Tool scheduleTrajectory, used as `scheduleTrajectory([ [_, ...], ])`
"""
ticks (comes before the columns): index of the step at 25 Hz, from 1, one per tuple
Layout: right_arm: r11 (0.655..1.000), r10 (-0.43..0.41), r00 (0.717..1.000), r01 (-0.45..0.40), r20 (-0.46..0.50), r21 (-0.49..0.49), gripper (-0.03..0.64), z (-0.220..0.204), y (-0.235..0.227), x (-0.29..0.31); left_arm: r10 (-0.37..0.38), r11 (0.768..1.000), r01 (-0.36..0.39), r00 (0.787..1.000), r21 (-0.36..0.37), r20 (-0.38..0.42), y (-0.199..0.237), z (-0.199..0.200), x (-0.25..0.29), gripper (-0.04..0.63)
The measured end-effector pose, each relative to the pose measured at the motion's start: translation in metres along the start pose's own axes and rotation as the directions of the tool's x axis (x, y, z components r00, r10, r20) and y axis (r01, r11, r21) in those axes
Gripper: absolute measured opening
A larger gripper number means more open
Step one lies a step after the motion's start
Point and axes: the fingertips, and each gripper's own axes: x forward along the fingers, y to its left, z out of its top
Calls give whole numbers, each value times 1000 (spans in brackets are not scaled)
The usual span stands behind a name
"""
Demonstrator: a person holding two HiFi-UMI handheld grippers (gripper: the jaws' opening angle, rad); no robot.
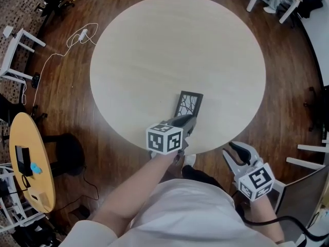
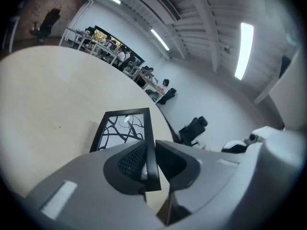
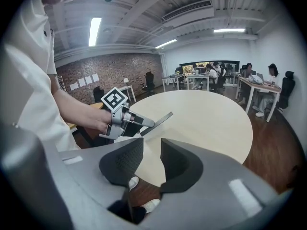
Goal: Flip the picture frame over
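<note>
Picture frame (image 2: 122, 126) | L tongs (image 2: 149, 150) clamp edge, prob. tilted | R tongs (image 3: 151, 150) apart, empty

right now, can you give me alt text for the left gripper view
The left gripper is shut on the edge of a black frame with a branch-pattern picture, held over a pale round table. Behind it, people sit in an office under strip lights.

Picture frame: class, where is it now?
In the head view's lower centre, the picture frame is gripped at its near edge by the left gripper, tilted over the round table near its front rim.
</note>
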Motion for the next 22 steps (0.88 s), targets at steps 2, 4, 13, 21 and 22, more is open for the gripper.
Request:
scheduleTrajectory([
  [2,1000,-9,1000,9,-6,-4,117,3,6,1,-142,984,147,989,-100,51,-7,11,-1,63],
  [4,1000,-23,1000,23,-13,-3,117,4,10,1,-262,935,283,958,-216,121,-6,21,-2,63],
  [13,996,-92,994,93,-64,15,117,12,36,4,-477,560,628,778,-540,410,37,45,-26,63],
  [21,992,-121,988,123,-92,21,117,25,59,15,-525,517,650,754,-557,394,62,40,-40,66],
  [22,992,-122,988,125,-93,24,117,26,62,17,-532,518,650,754,-556,386,64,41,-42,67],
])
